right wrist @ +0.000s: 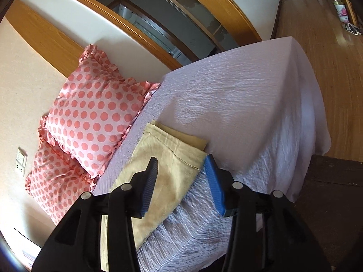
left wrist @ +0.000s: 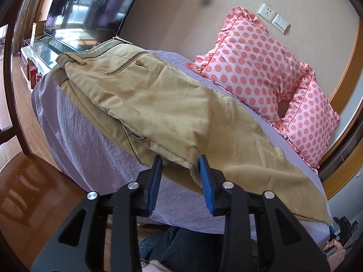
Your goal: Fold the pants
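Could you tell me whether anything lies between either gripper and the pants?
Nothing visible does. The left gripper is open right at the folded edge of the pants, and the right gripper is open over the leg hems on the bed.

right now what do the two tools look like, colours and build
Both match: the left tool and right tool have black plastic frames with triangular cut-outs, round silver bolts at the joints, and blue ribbed pads lining each finger. No cables or markings show.
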Demonstrator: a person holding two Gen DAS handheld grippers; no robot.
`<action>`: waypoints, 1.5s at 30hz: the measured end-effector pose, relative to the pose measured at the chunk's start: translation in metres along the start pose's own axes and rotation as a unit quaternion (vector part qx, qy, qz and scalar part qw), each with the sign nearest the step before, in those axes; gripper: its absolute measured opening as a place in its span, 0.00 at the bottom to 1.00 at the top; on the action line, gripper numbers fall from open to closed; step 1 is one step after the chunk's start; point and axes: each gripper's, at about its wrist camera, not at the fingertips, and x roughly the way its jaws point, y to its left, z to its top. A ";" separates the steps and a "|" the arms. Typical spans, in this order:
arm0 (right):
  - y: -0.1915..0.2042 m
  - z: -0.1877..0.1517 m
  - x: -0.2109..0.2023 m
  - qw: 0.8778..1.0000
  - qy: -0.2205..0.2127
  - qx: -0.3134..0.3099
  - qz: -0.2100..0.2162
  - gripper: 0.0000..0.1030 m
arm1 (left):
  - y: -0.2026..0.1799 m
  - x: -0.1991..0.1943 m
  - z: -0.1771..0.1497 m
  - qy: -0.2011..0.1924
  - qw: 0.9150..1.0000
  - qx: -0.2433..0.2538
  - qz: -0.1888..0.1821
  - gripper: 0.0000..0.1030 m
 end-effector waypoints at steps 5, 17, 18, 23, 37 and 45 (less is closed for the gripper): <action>0.012 -0.009 0.012 0.999 0.013 -0.026 0.027 0.34 | 0.011 -0.003 -0.002 -0.003 1.000 -0.020 -0.011 0.41; 0.061 -0.032 0.018 0.988 -0.004 -0.136 0.075 0.02 | 0.051 -0.030 -0.001 -0.070 0.992 -0.103 -0.029 0.51; 0.074 -0.036 0.021 0.985 0.000 -0.144 0.091 0.02 | 0.054 -0.030 -0.001 -0.070 0.992 -0.107 -0.025 0.52; 0.175 -0.083 0.031 0.951 0.052 -0.200 0.232 0.02 | 0.055 -0.026 -0.005 -0.057 0.992 -0.107 -0.022 0.54; 0.116 -0.012 0.037 0.991 -0.062 -0.115 0.005 0.02 | 0.057 -0.013 -0.014 -0.039 0.992 -0.111 -0.036 0.59; 0.024 0.013 0.017 0.992 -0.036 -0.027 -0.119 0.66 | 0.043 0.002 -0.013 -0.022 0.994 -0.094 -0.056 0.59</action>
